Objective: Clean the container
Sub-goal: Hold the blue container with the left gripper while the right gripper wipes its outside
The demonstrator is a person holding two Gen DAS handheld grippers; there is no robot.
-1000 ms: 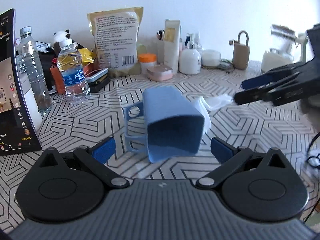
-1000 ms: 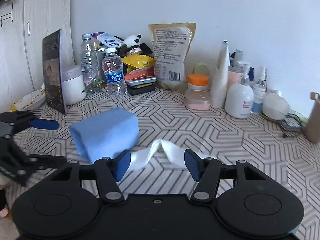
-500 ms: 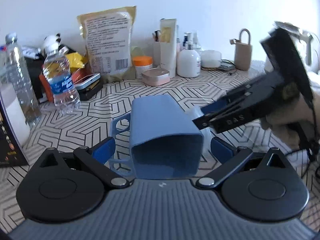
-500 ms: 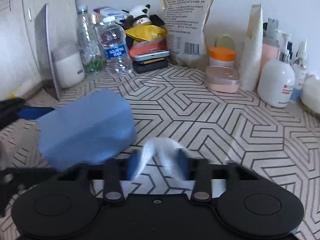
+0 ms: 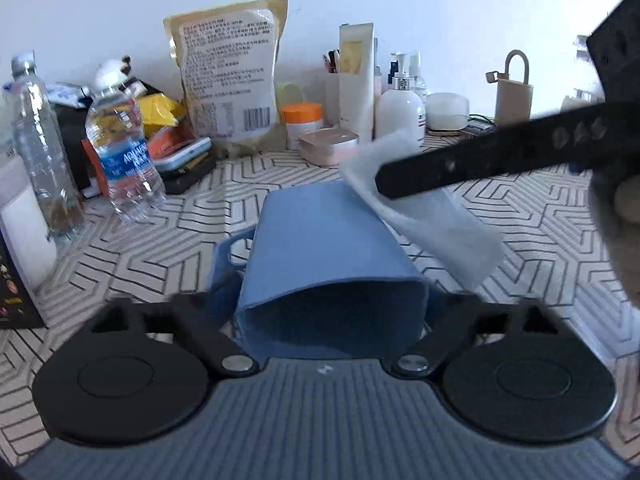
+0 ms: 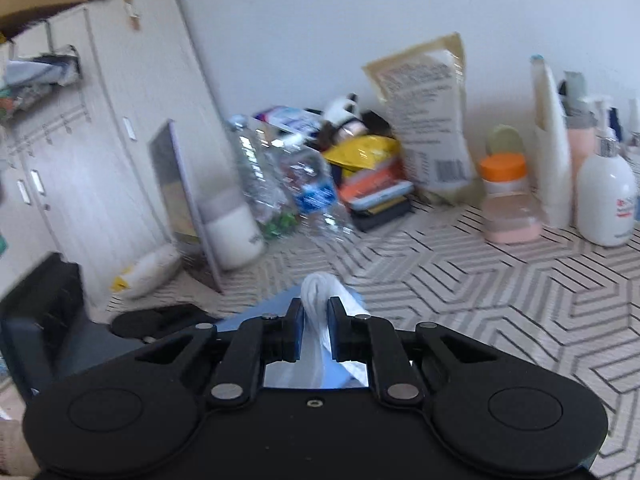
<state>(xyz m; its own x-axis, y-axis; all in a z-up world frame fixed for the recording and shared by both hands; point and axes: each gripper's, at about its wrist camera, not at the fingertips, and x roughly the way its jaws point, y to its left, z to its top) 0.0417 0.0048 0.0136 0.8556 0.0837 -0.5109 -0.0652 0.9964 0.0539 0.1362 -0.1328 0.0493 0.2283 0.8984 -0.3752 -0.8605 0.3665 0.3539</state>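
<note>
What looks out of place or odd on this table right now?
The blue cup is not upright: it lies tipped on its side between the left tongs, its open mouth facing the camera. Nothing looks spilled. The right tongs pinch a white wipe above the cup, which fits cleaning.

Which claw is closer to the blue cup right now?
Left. The left claw has its fingers on both sides of the cup; the right claw, pinching a white wipe, is just above it.

left gripper [image 5: 331, 300]: black links, silver pivots | right gripper [image 6: 314, 330]: blue pads
</note>
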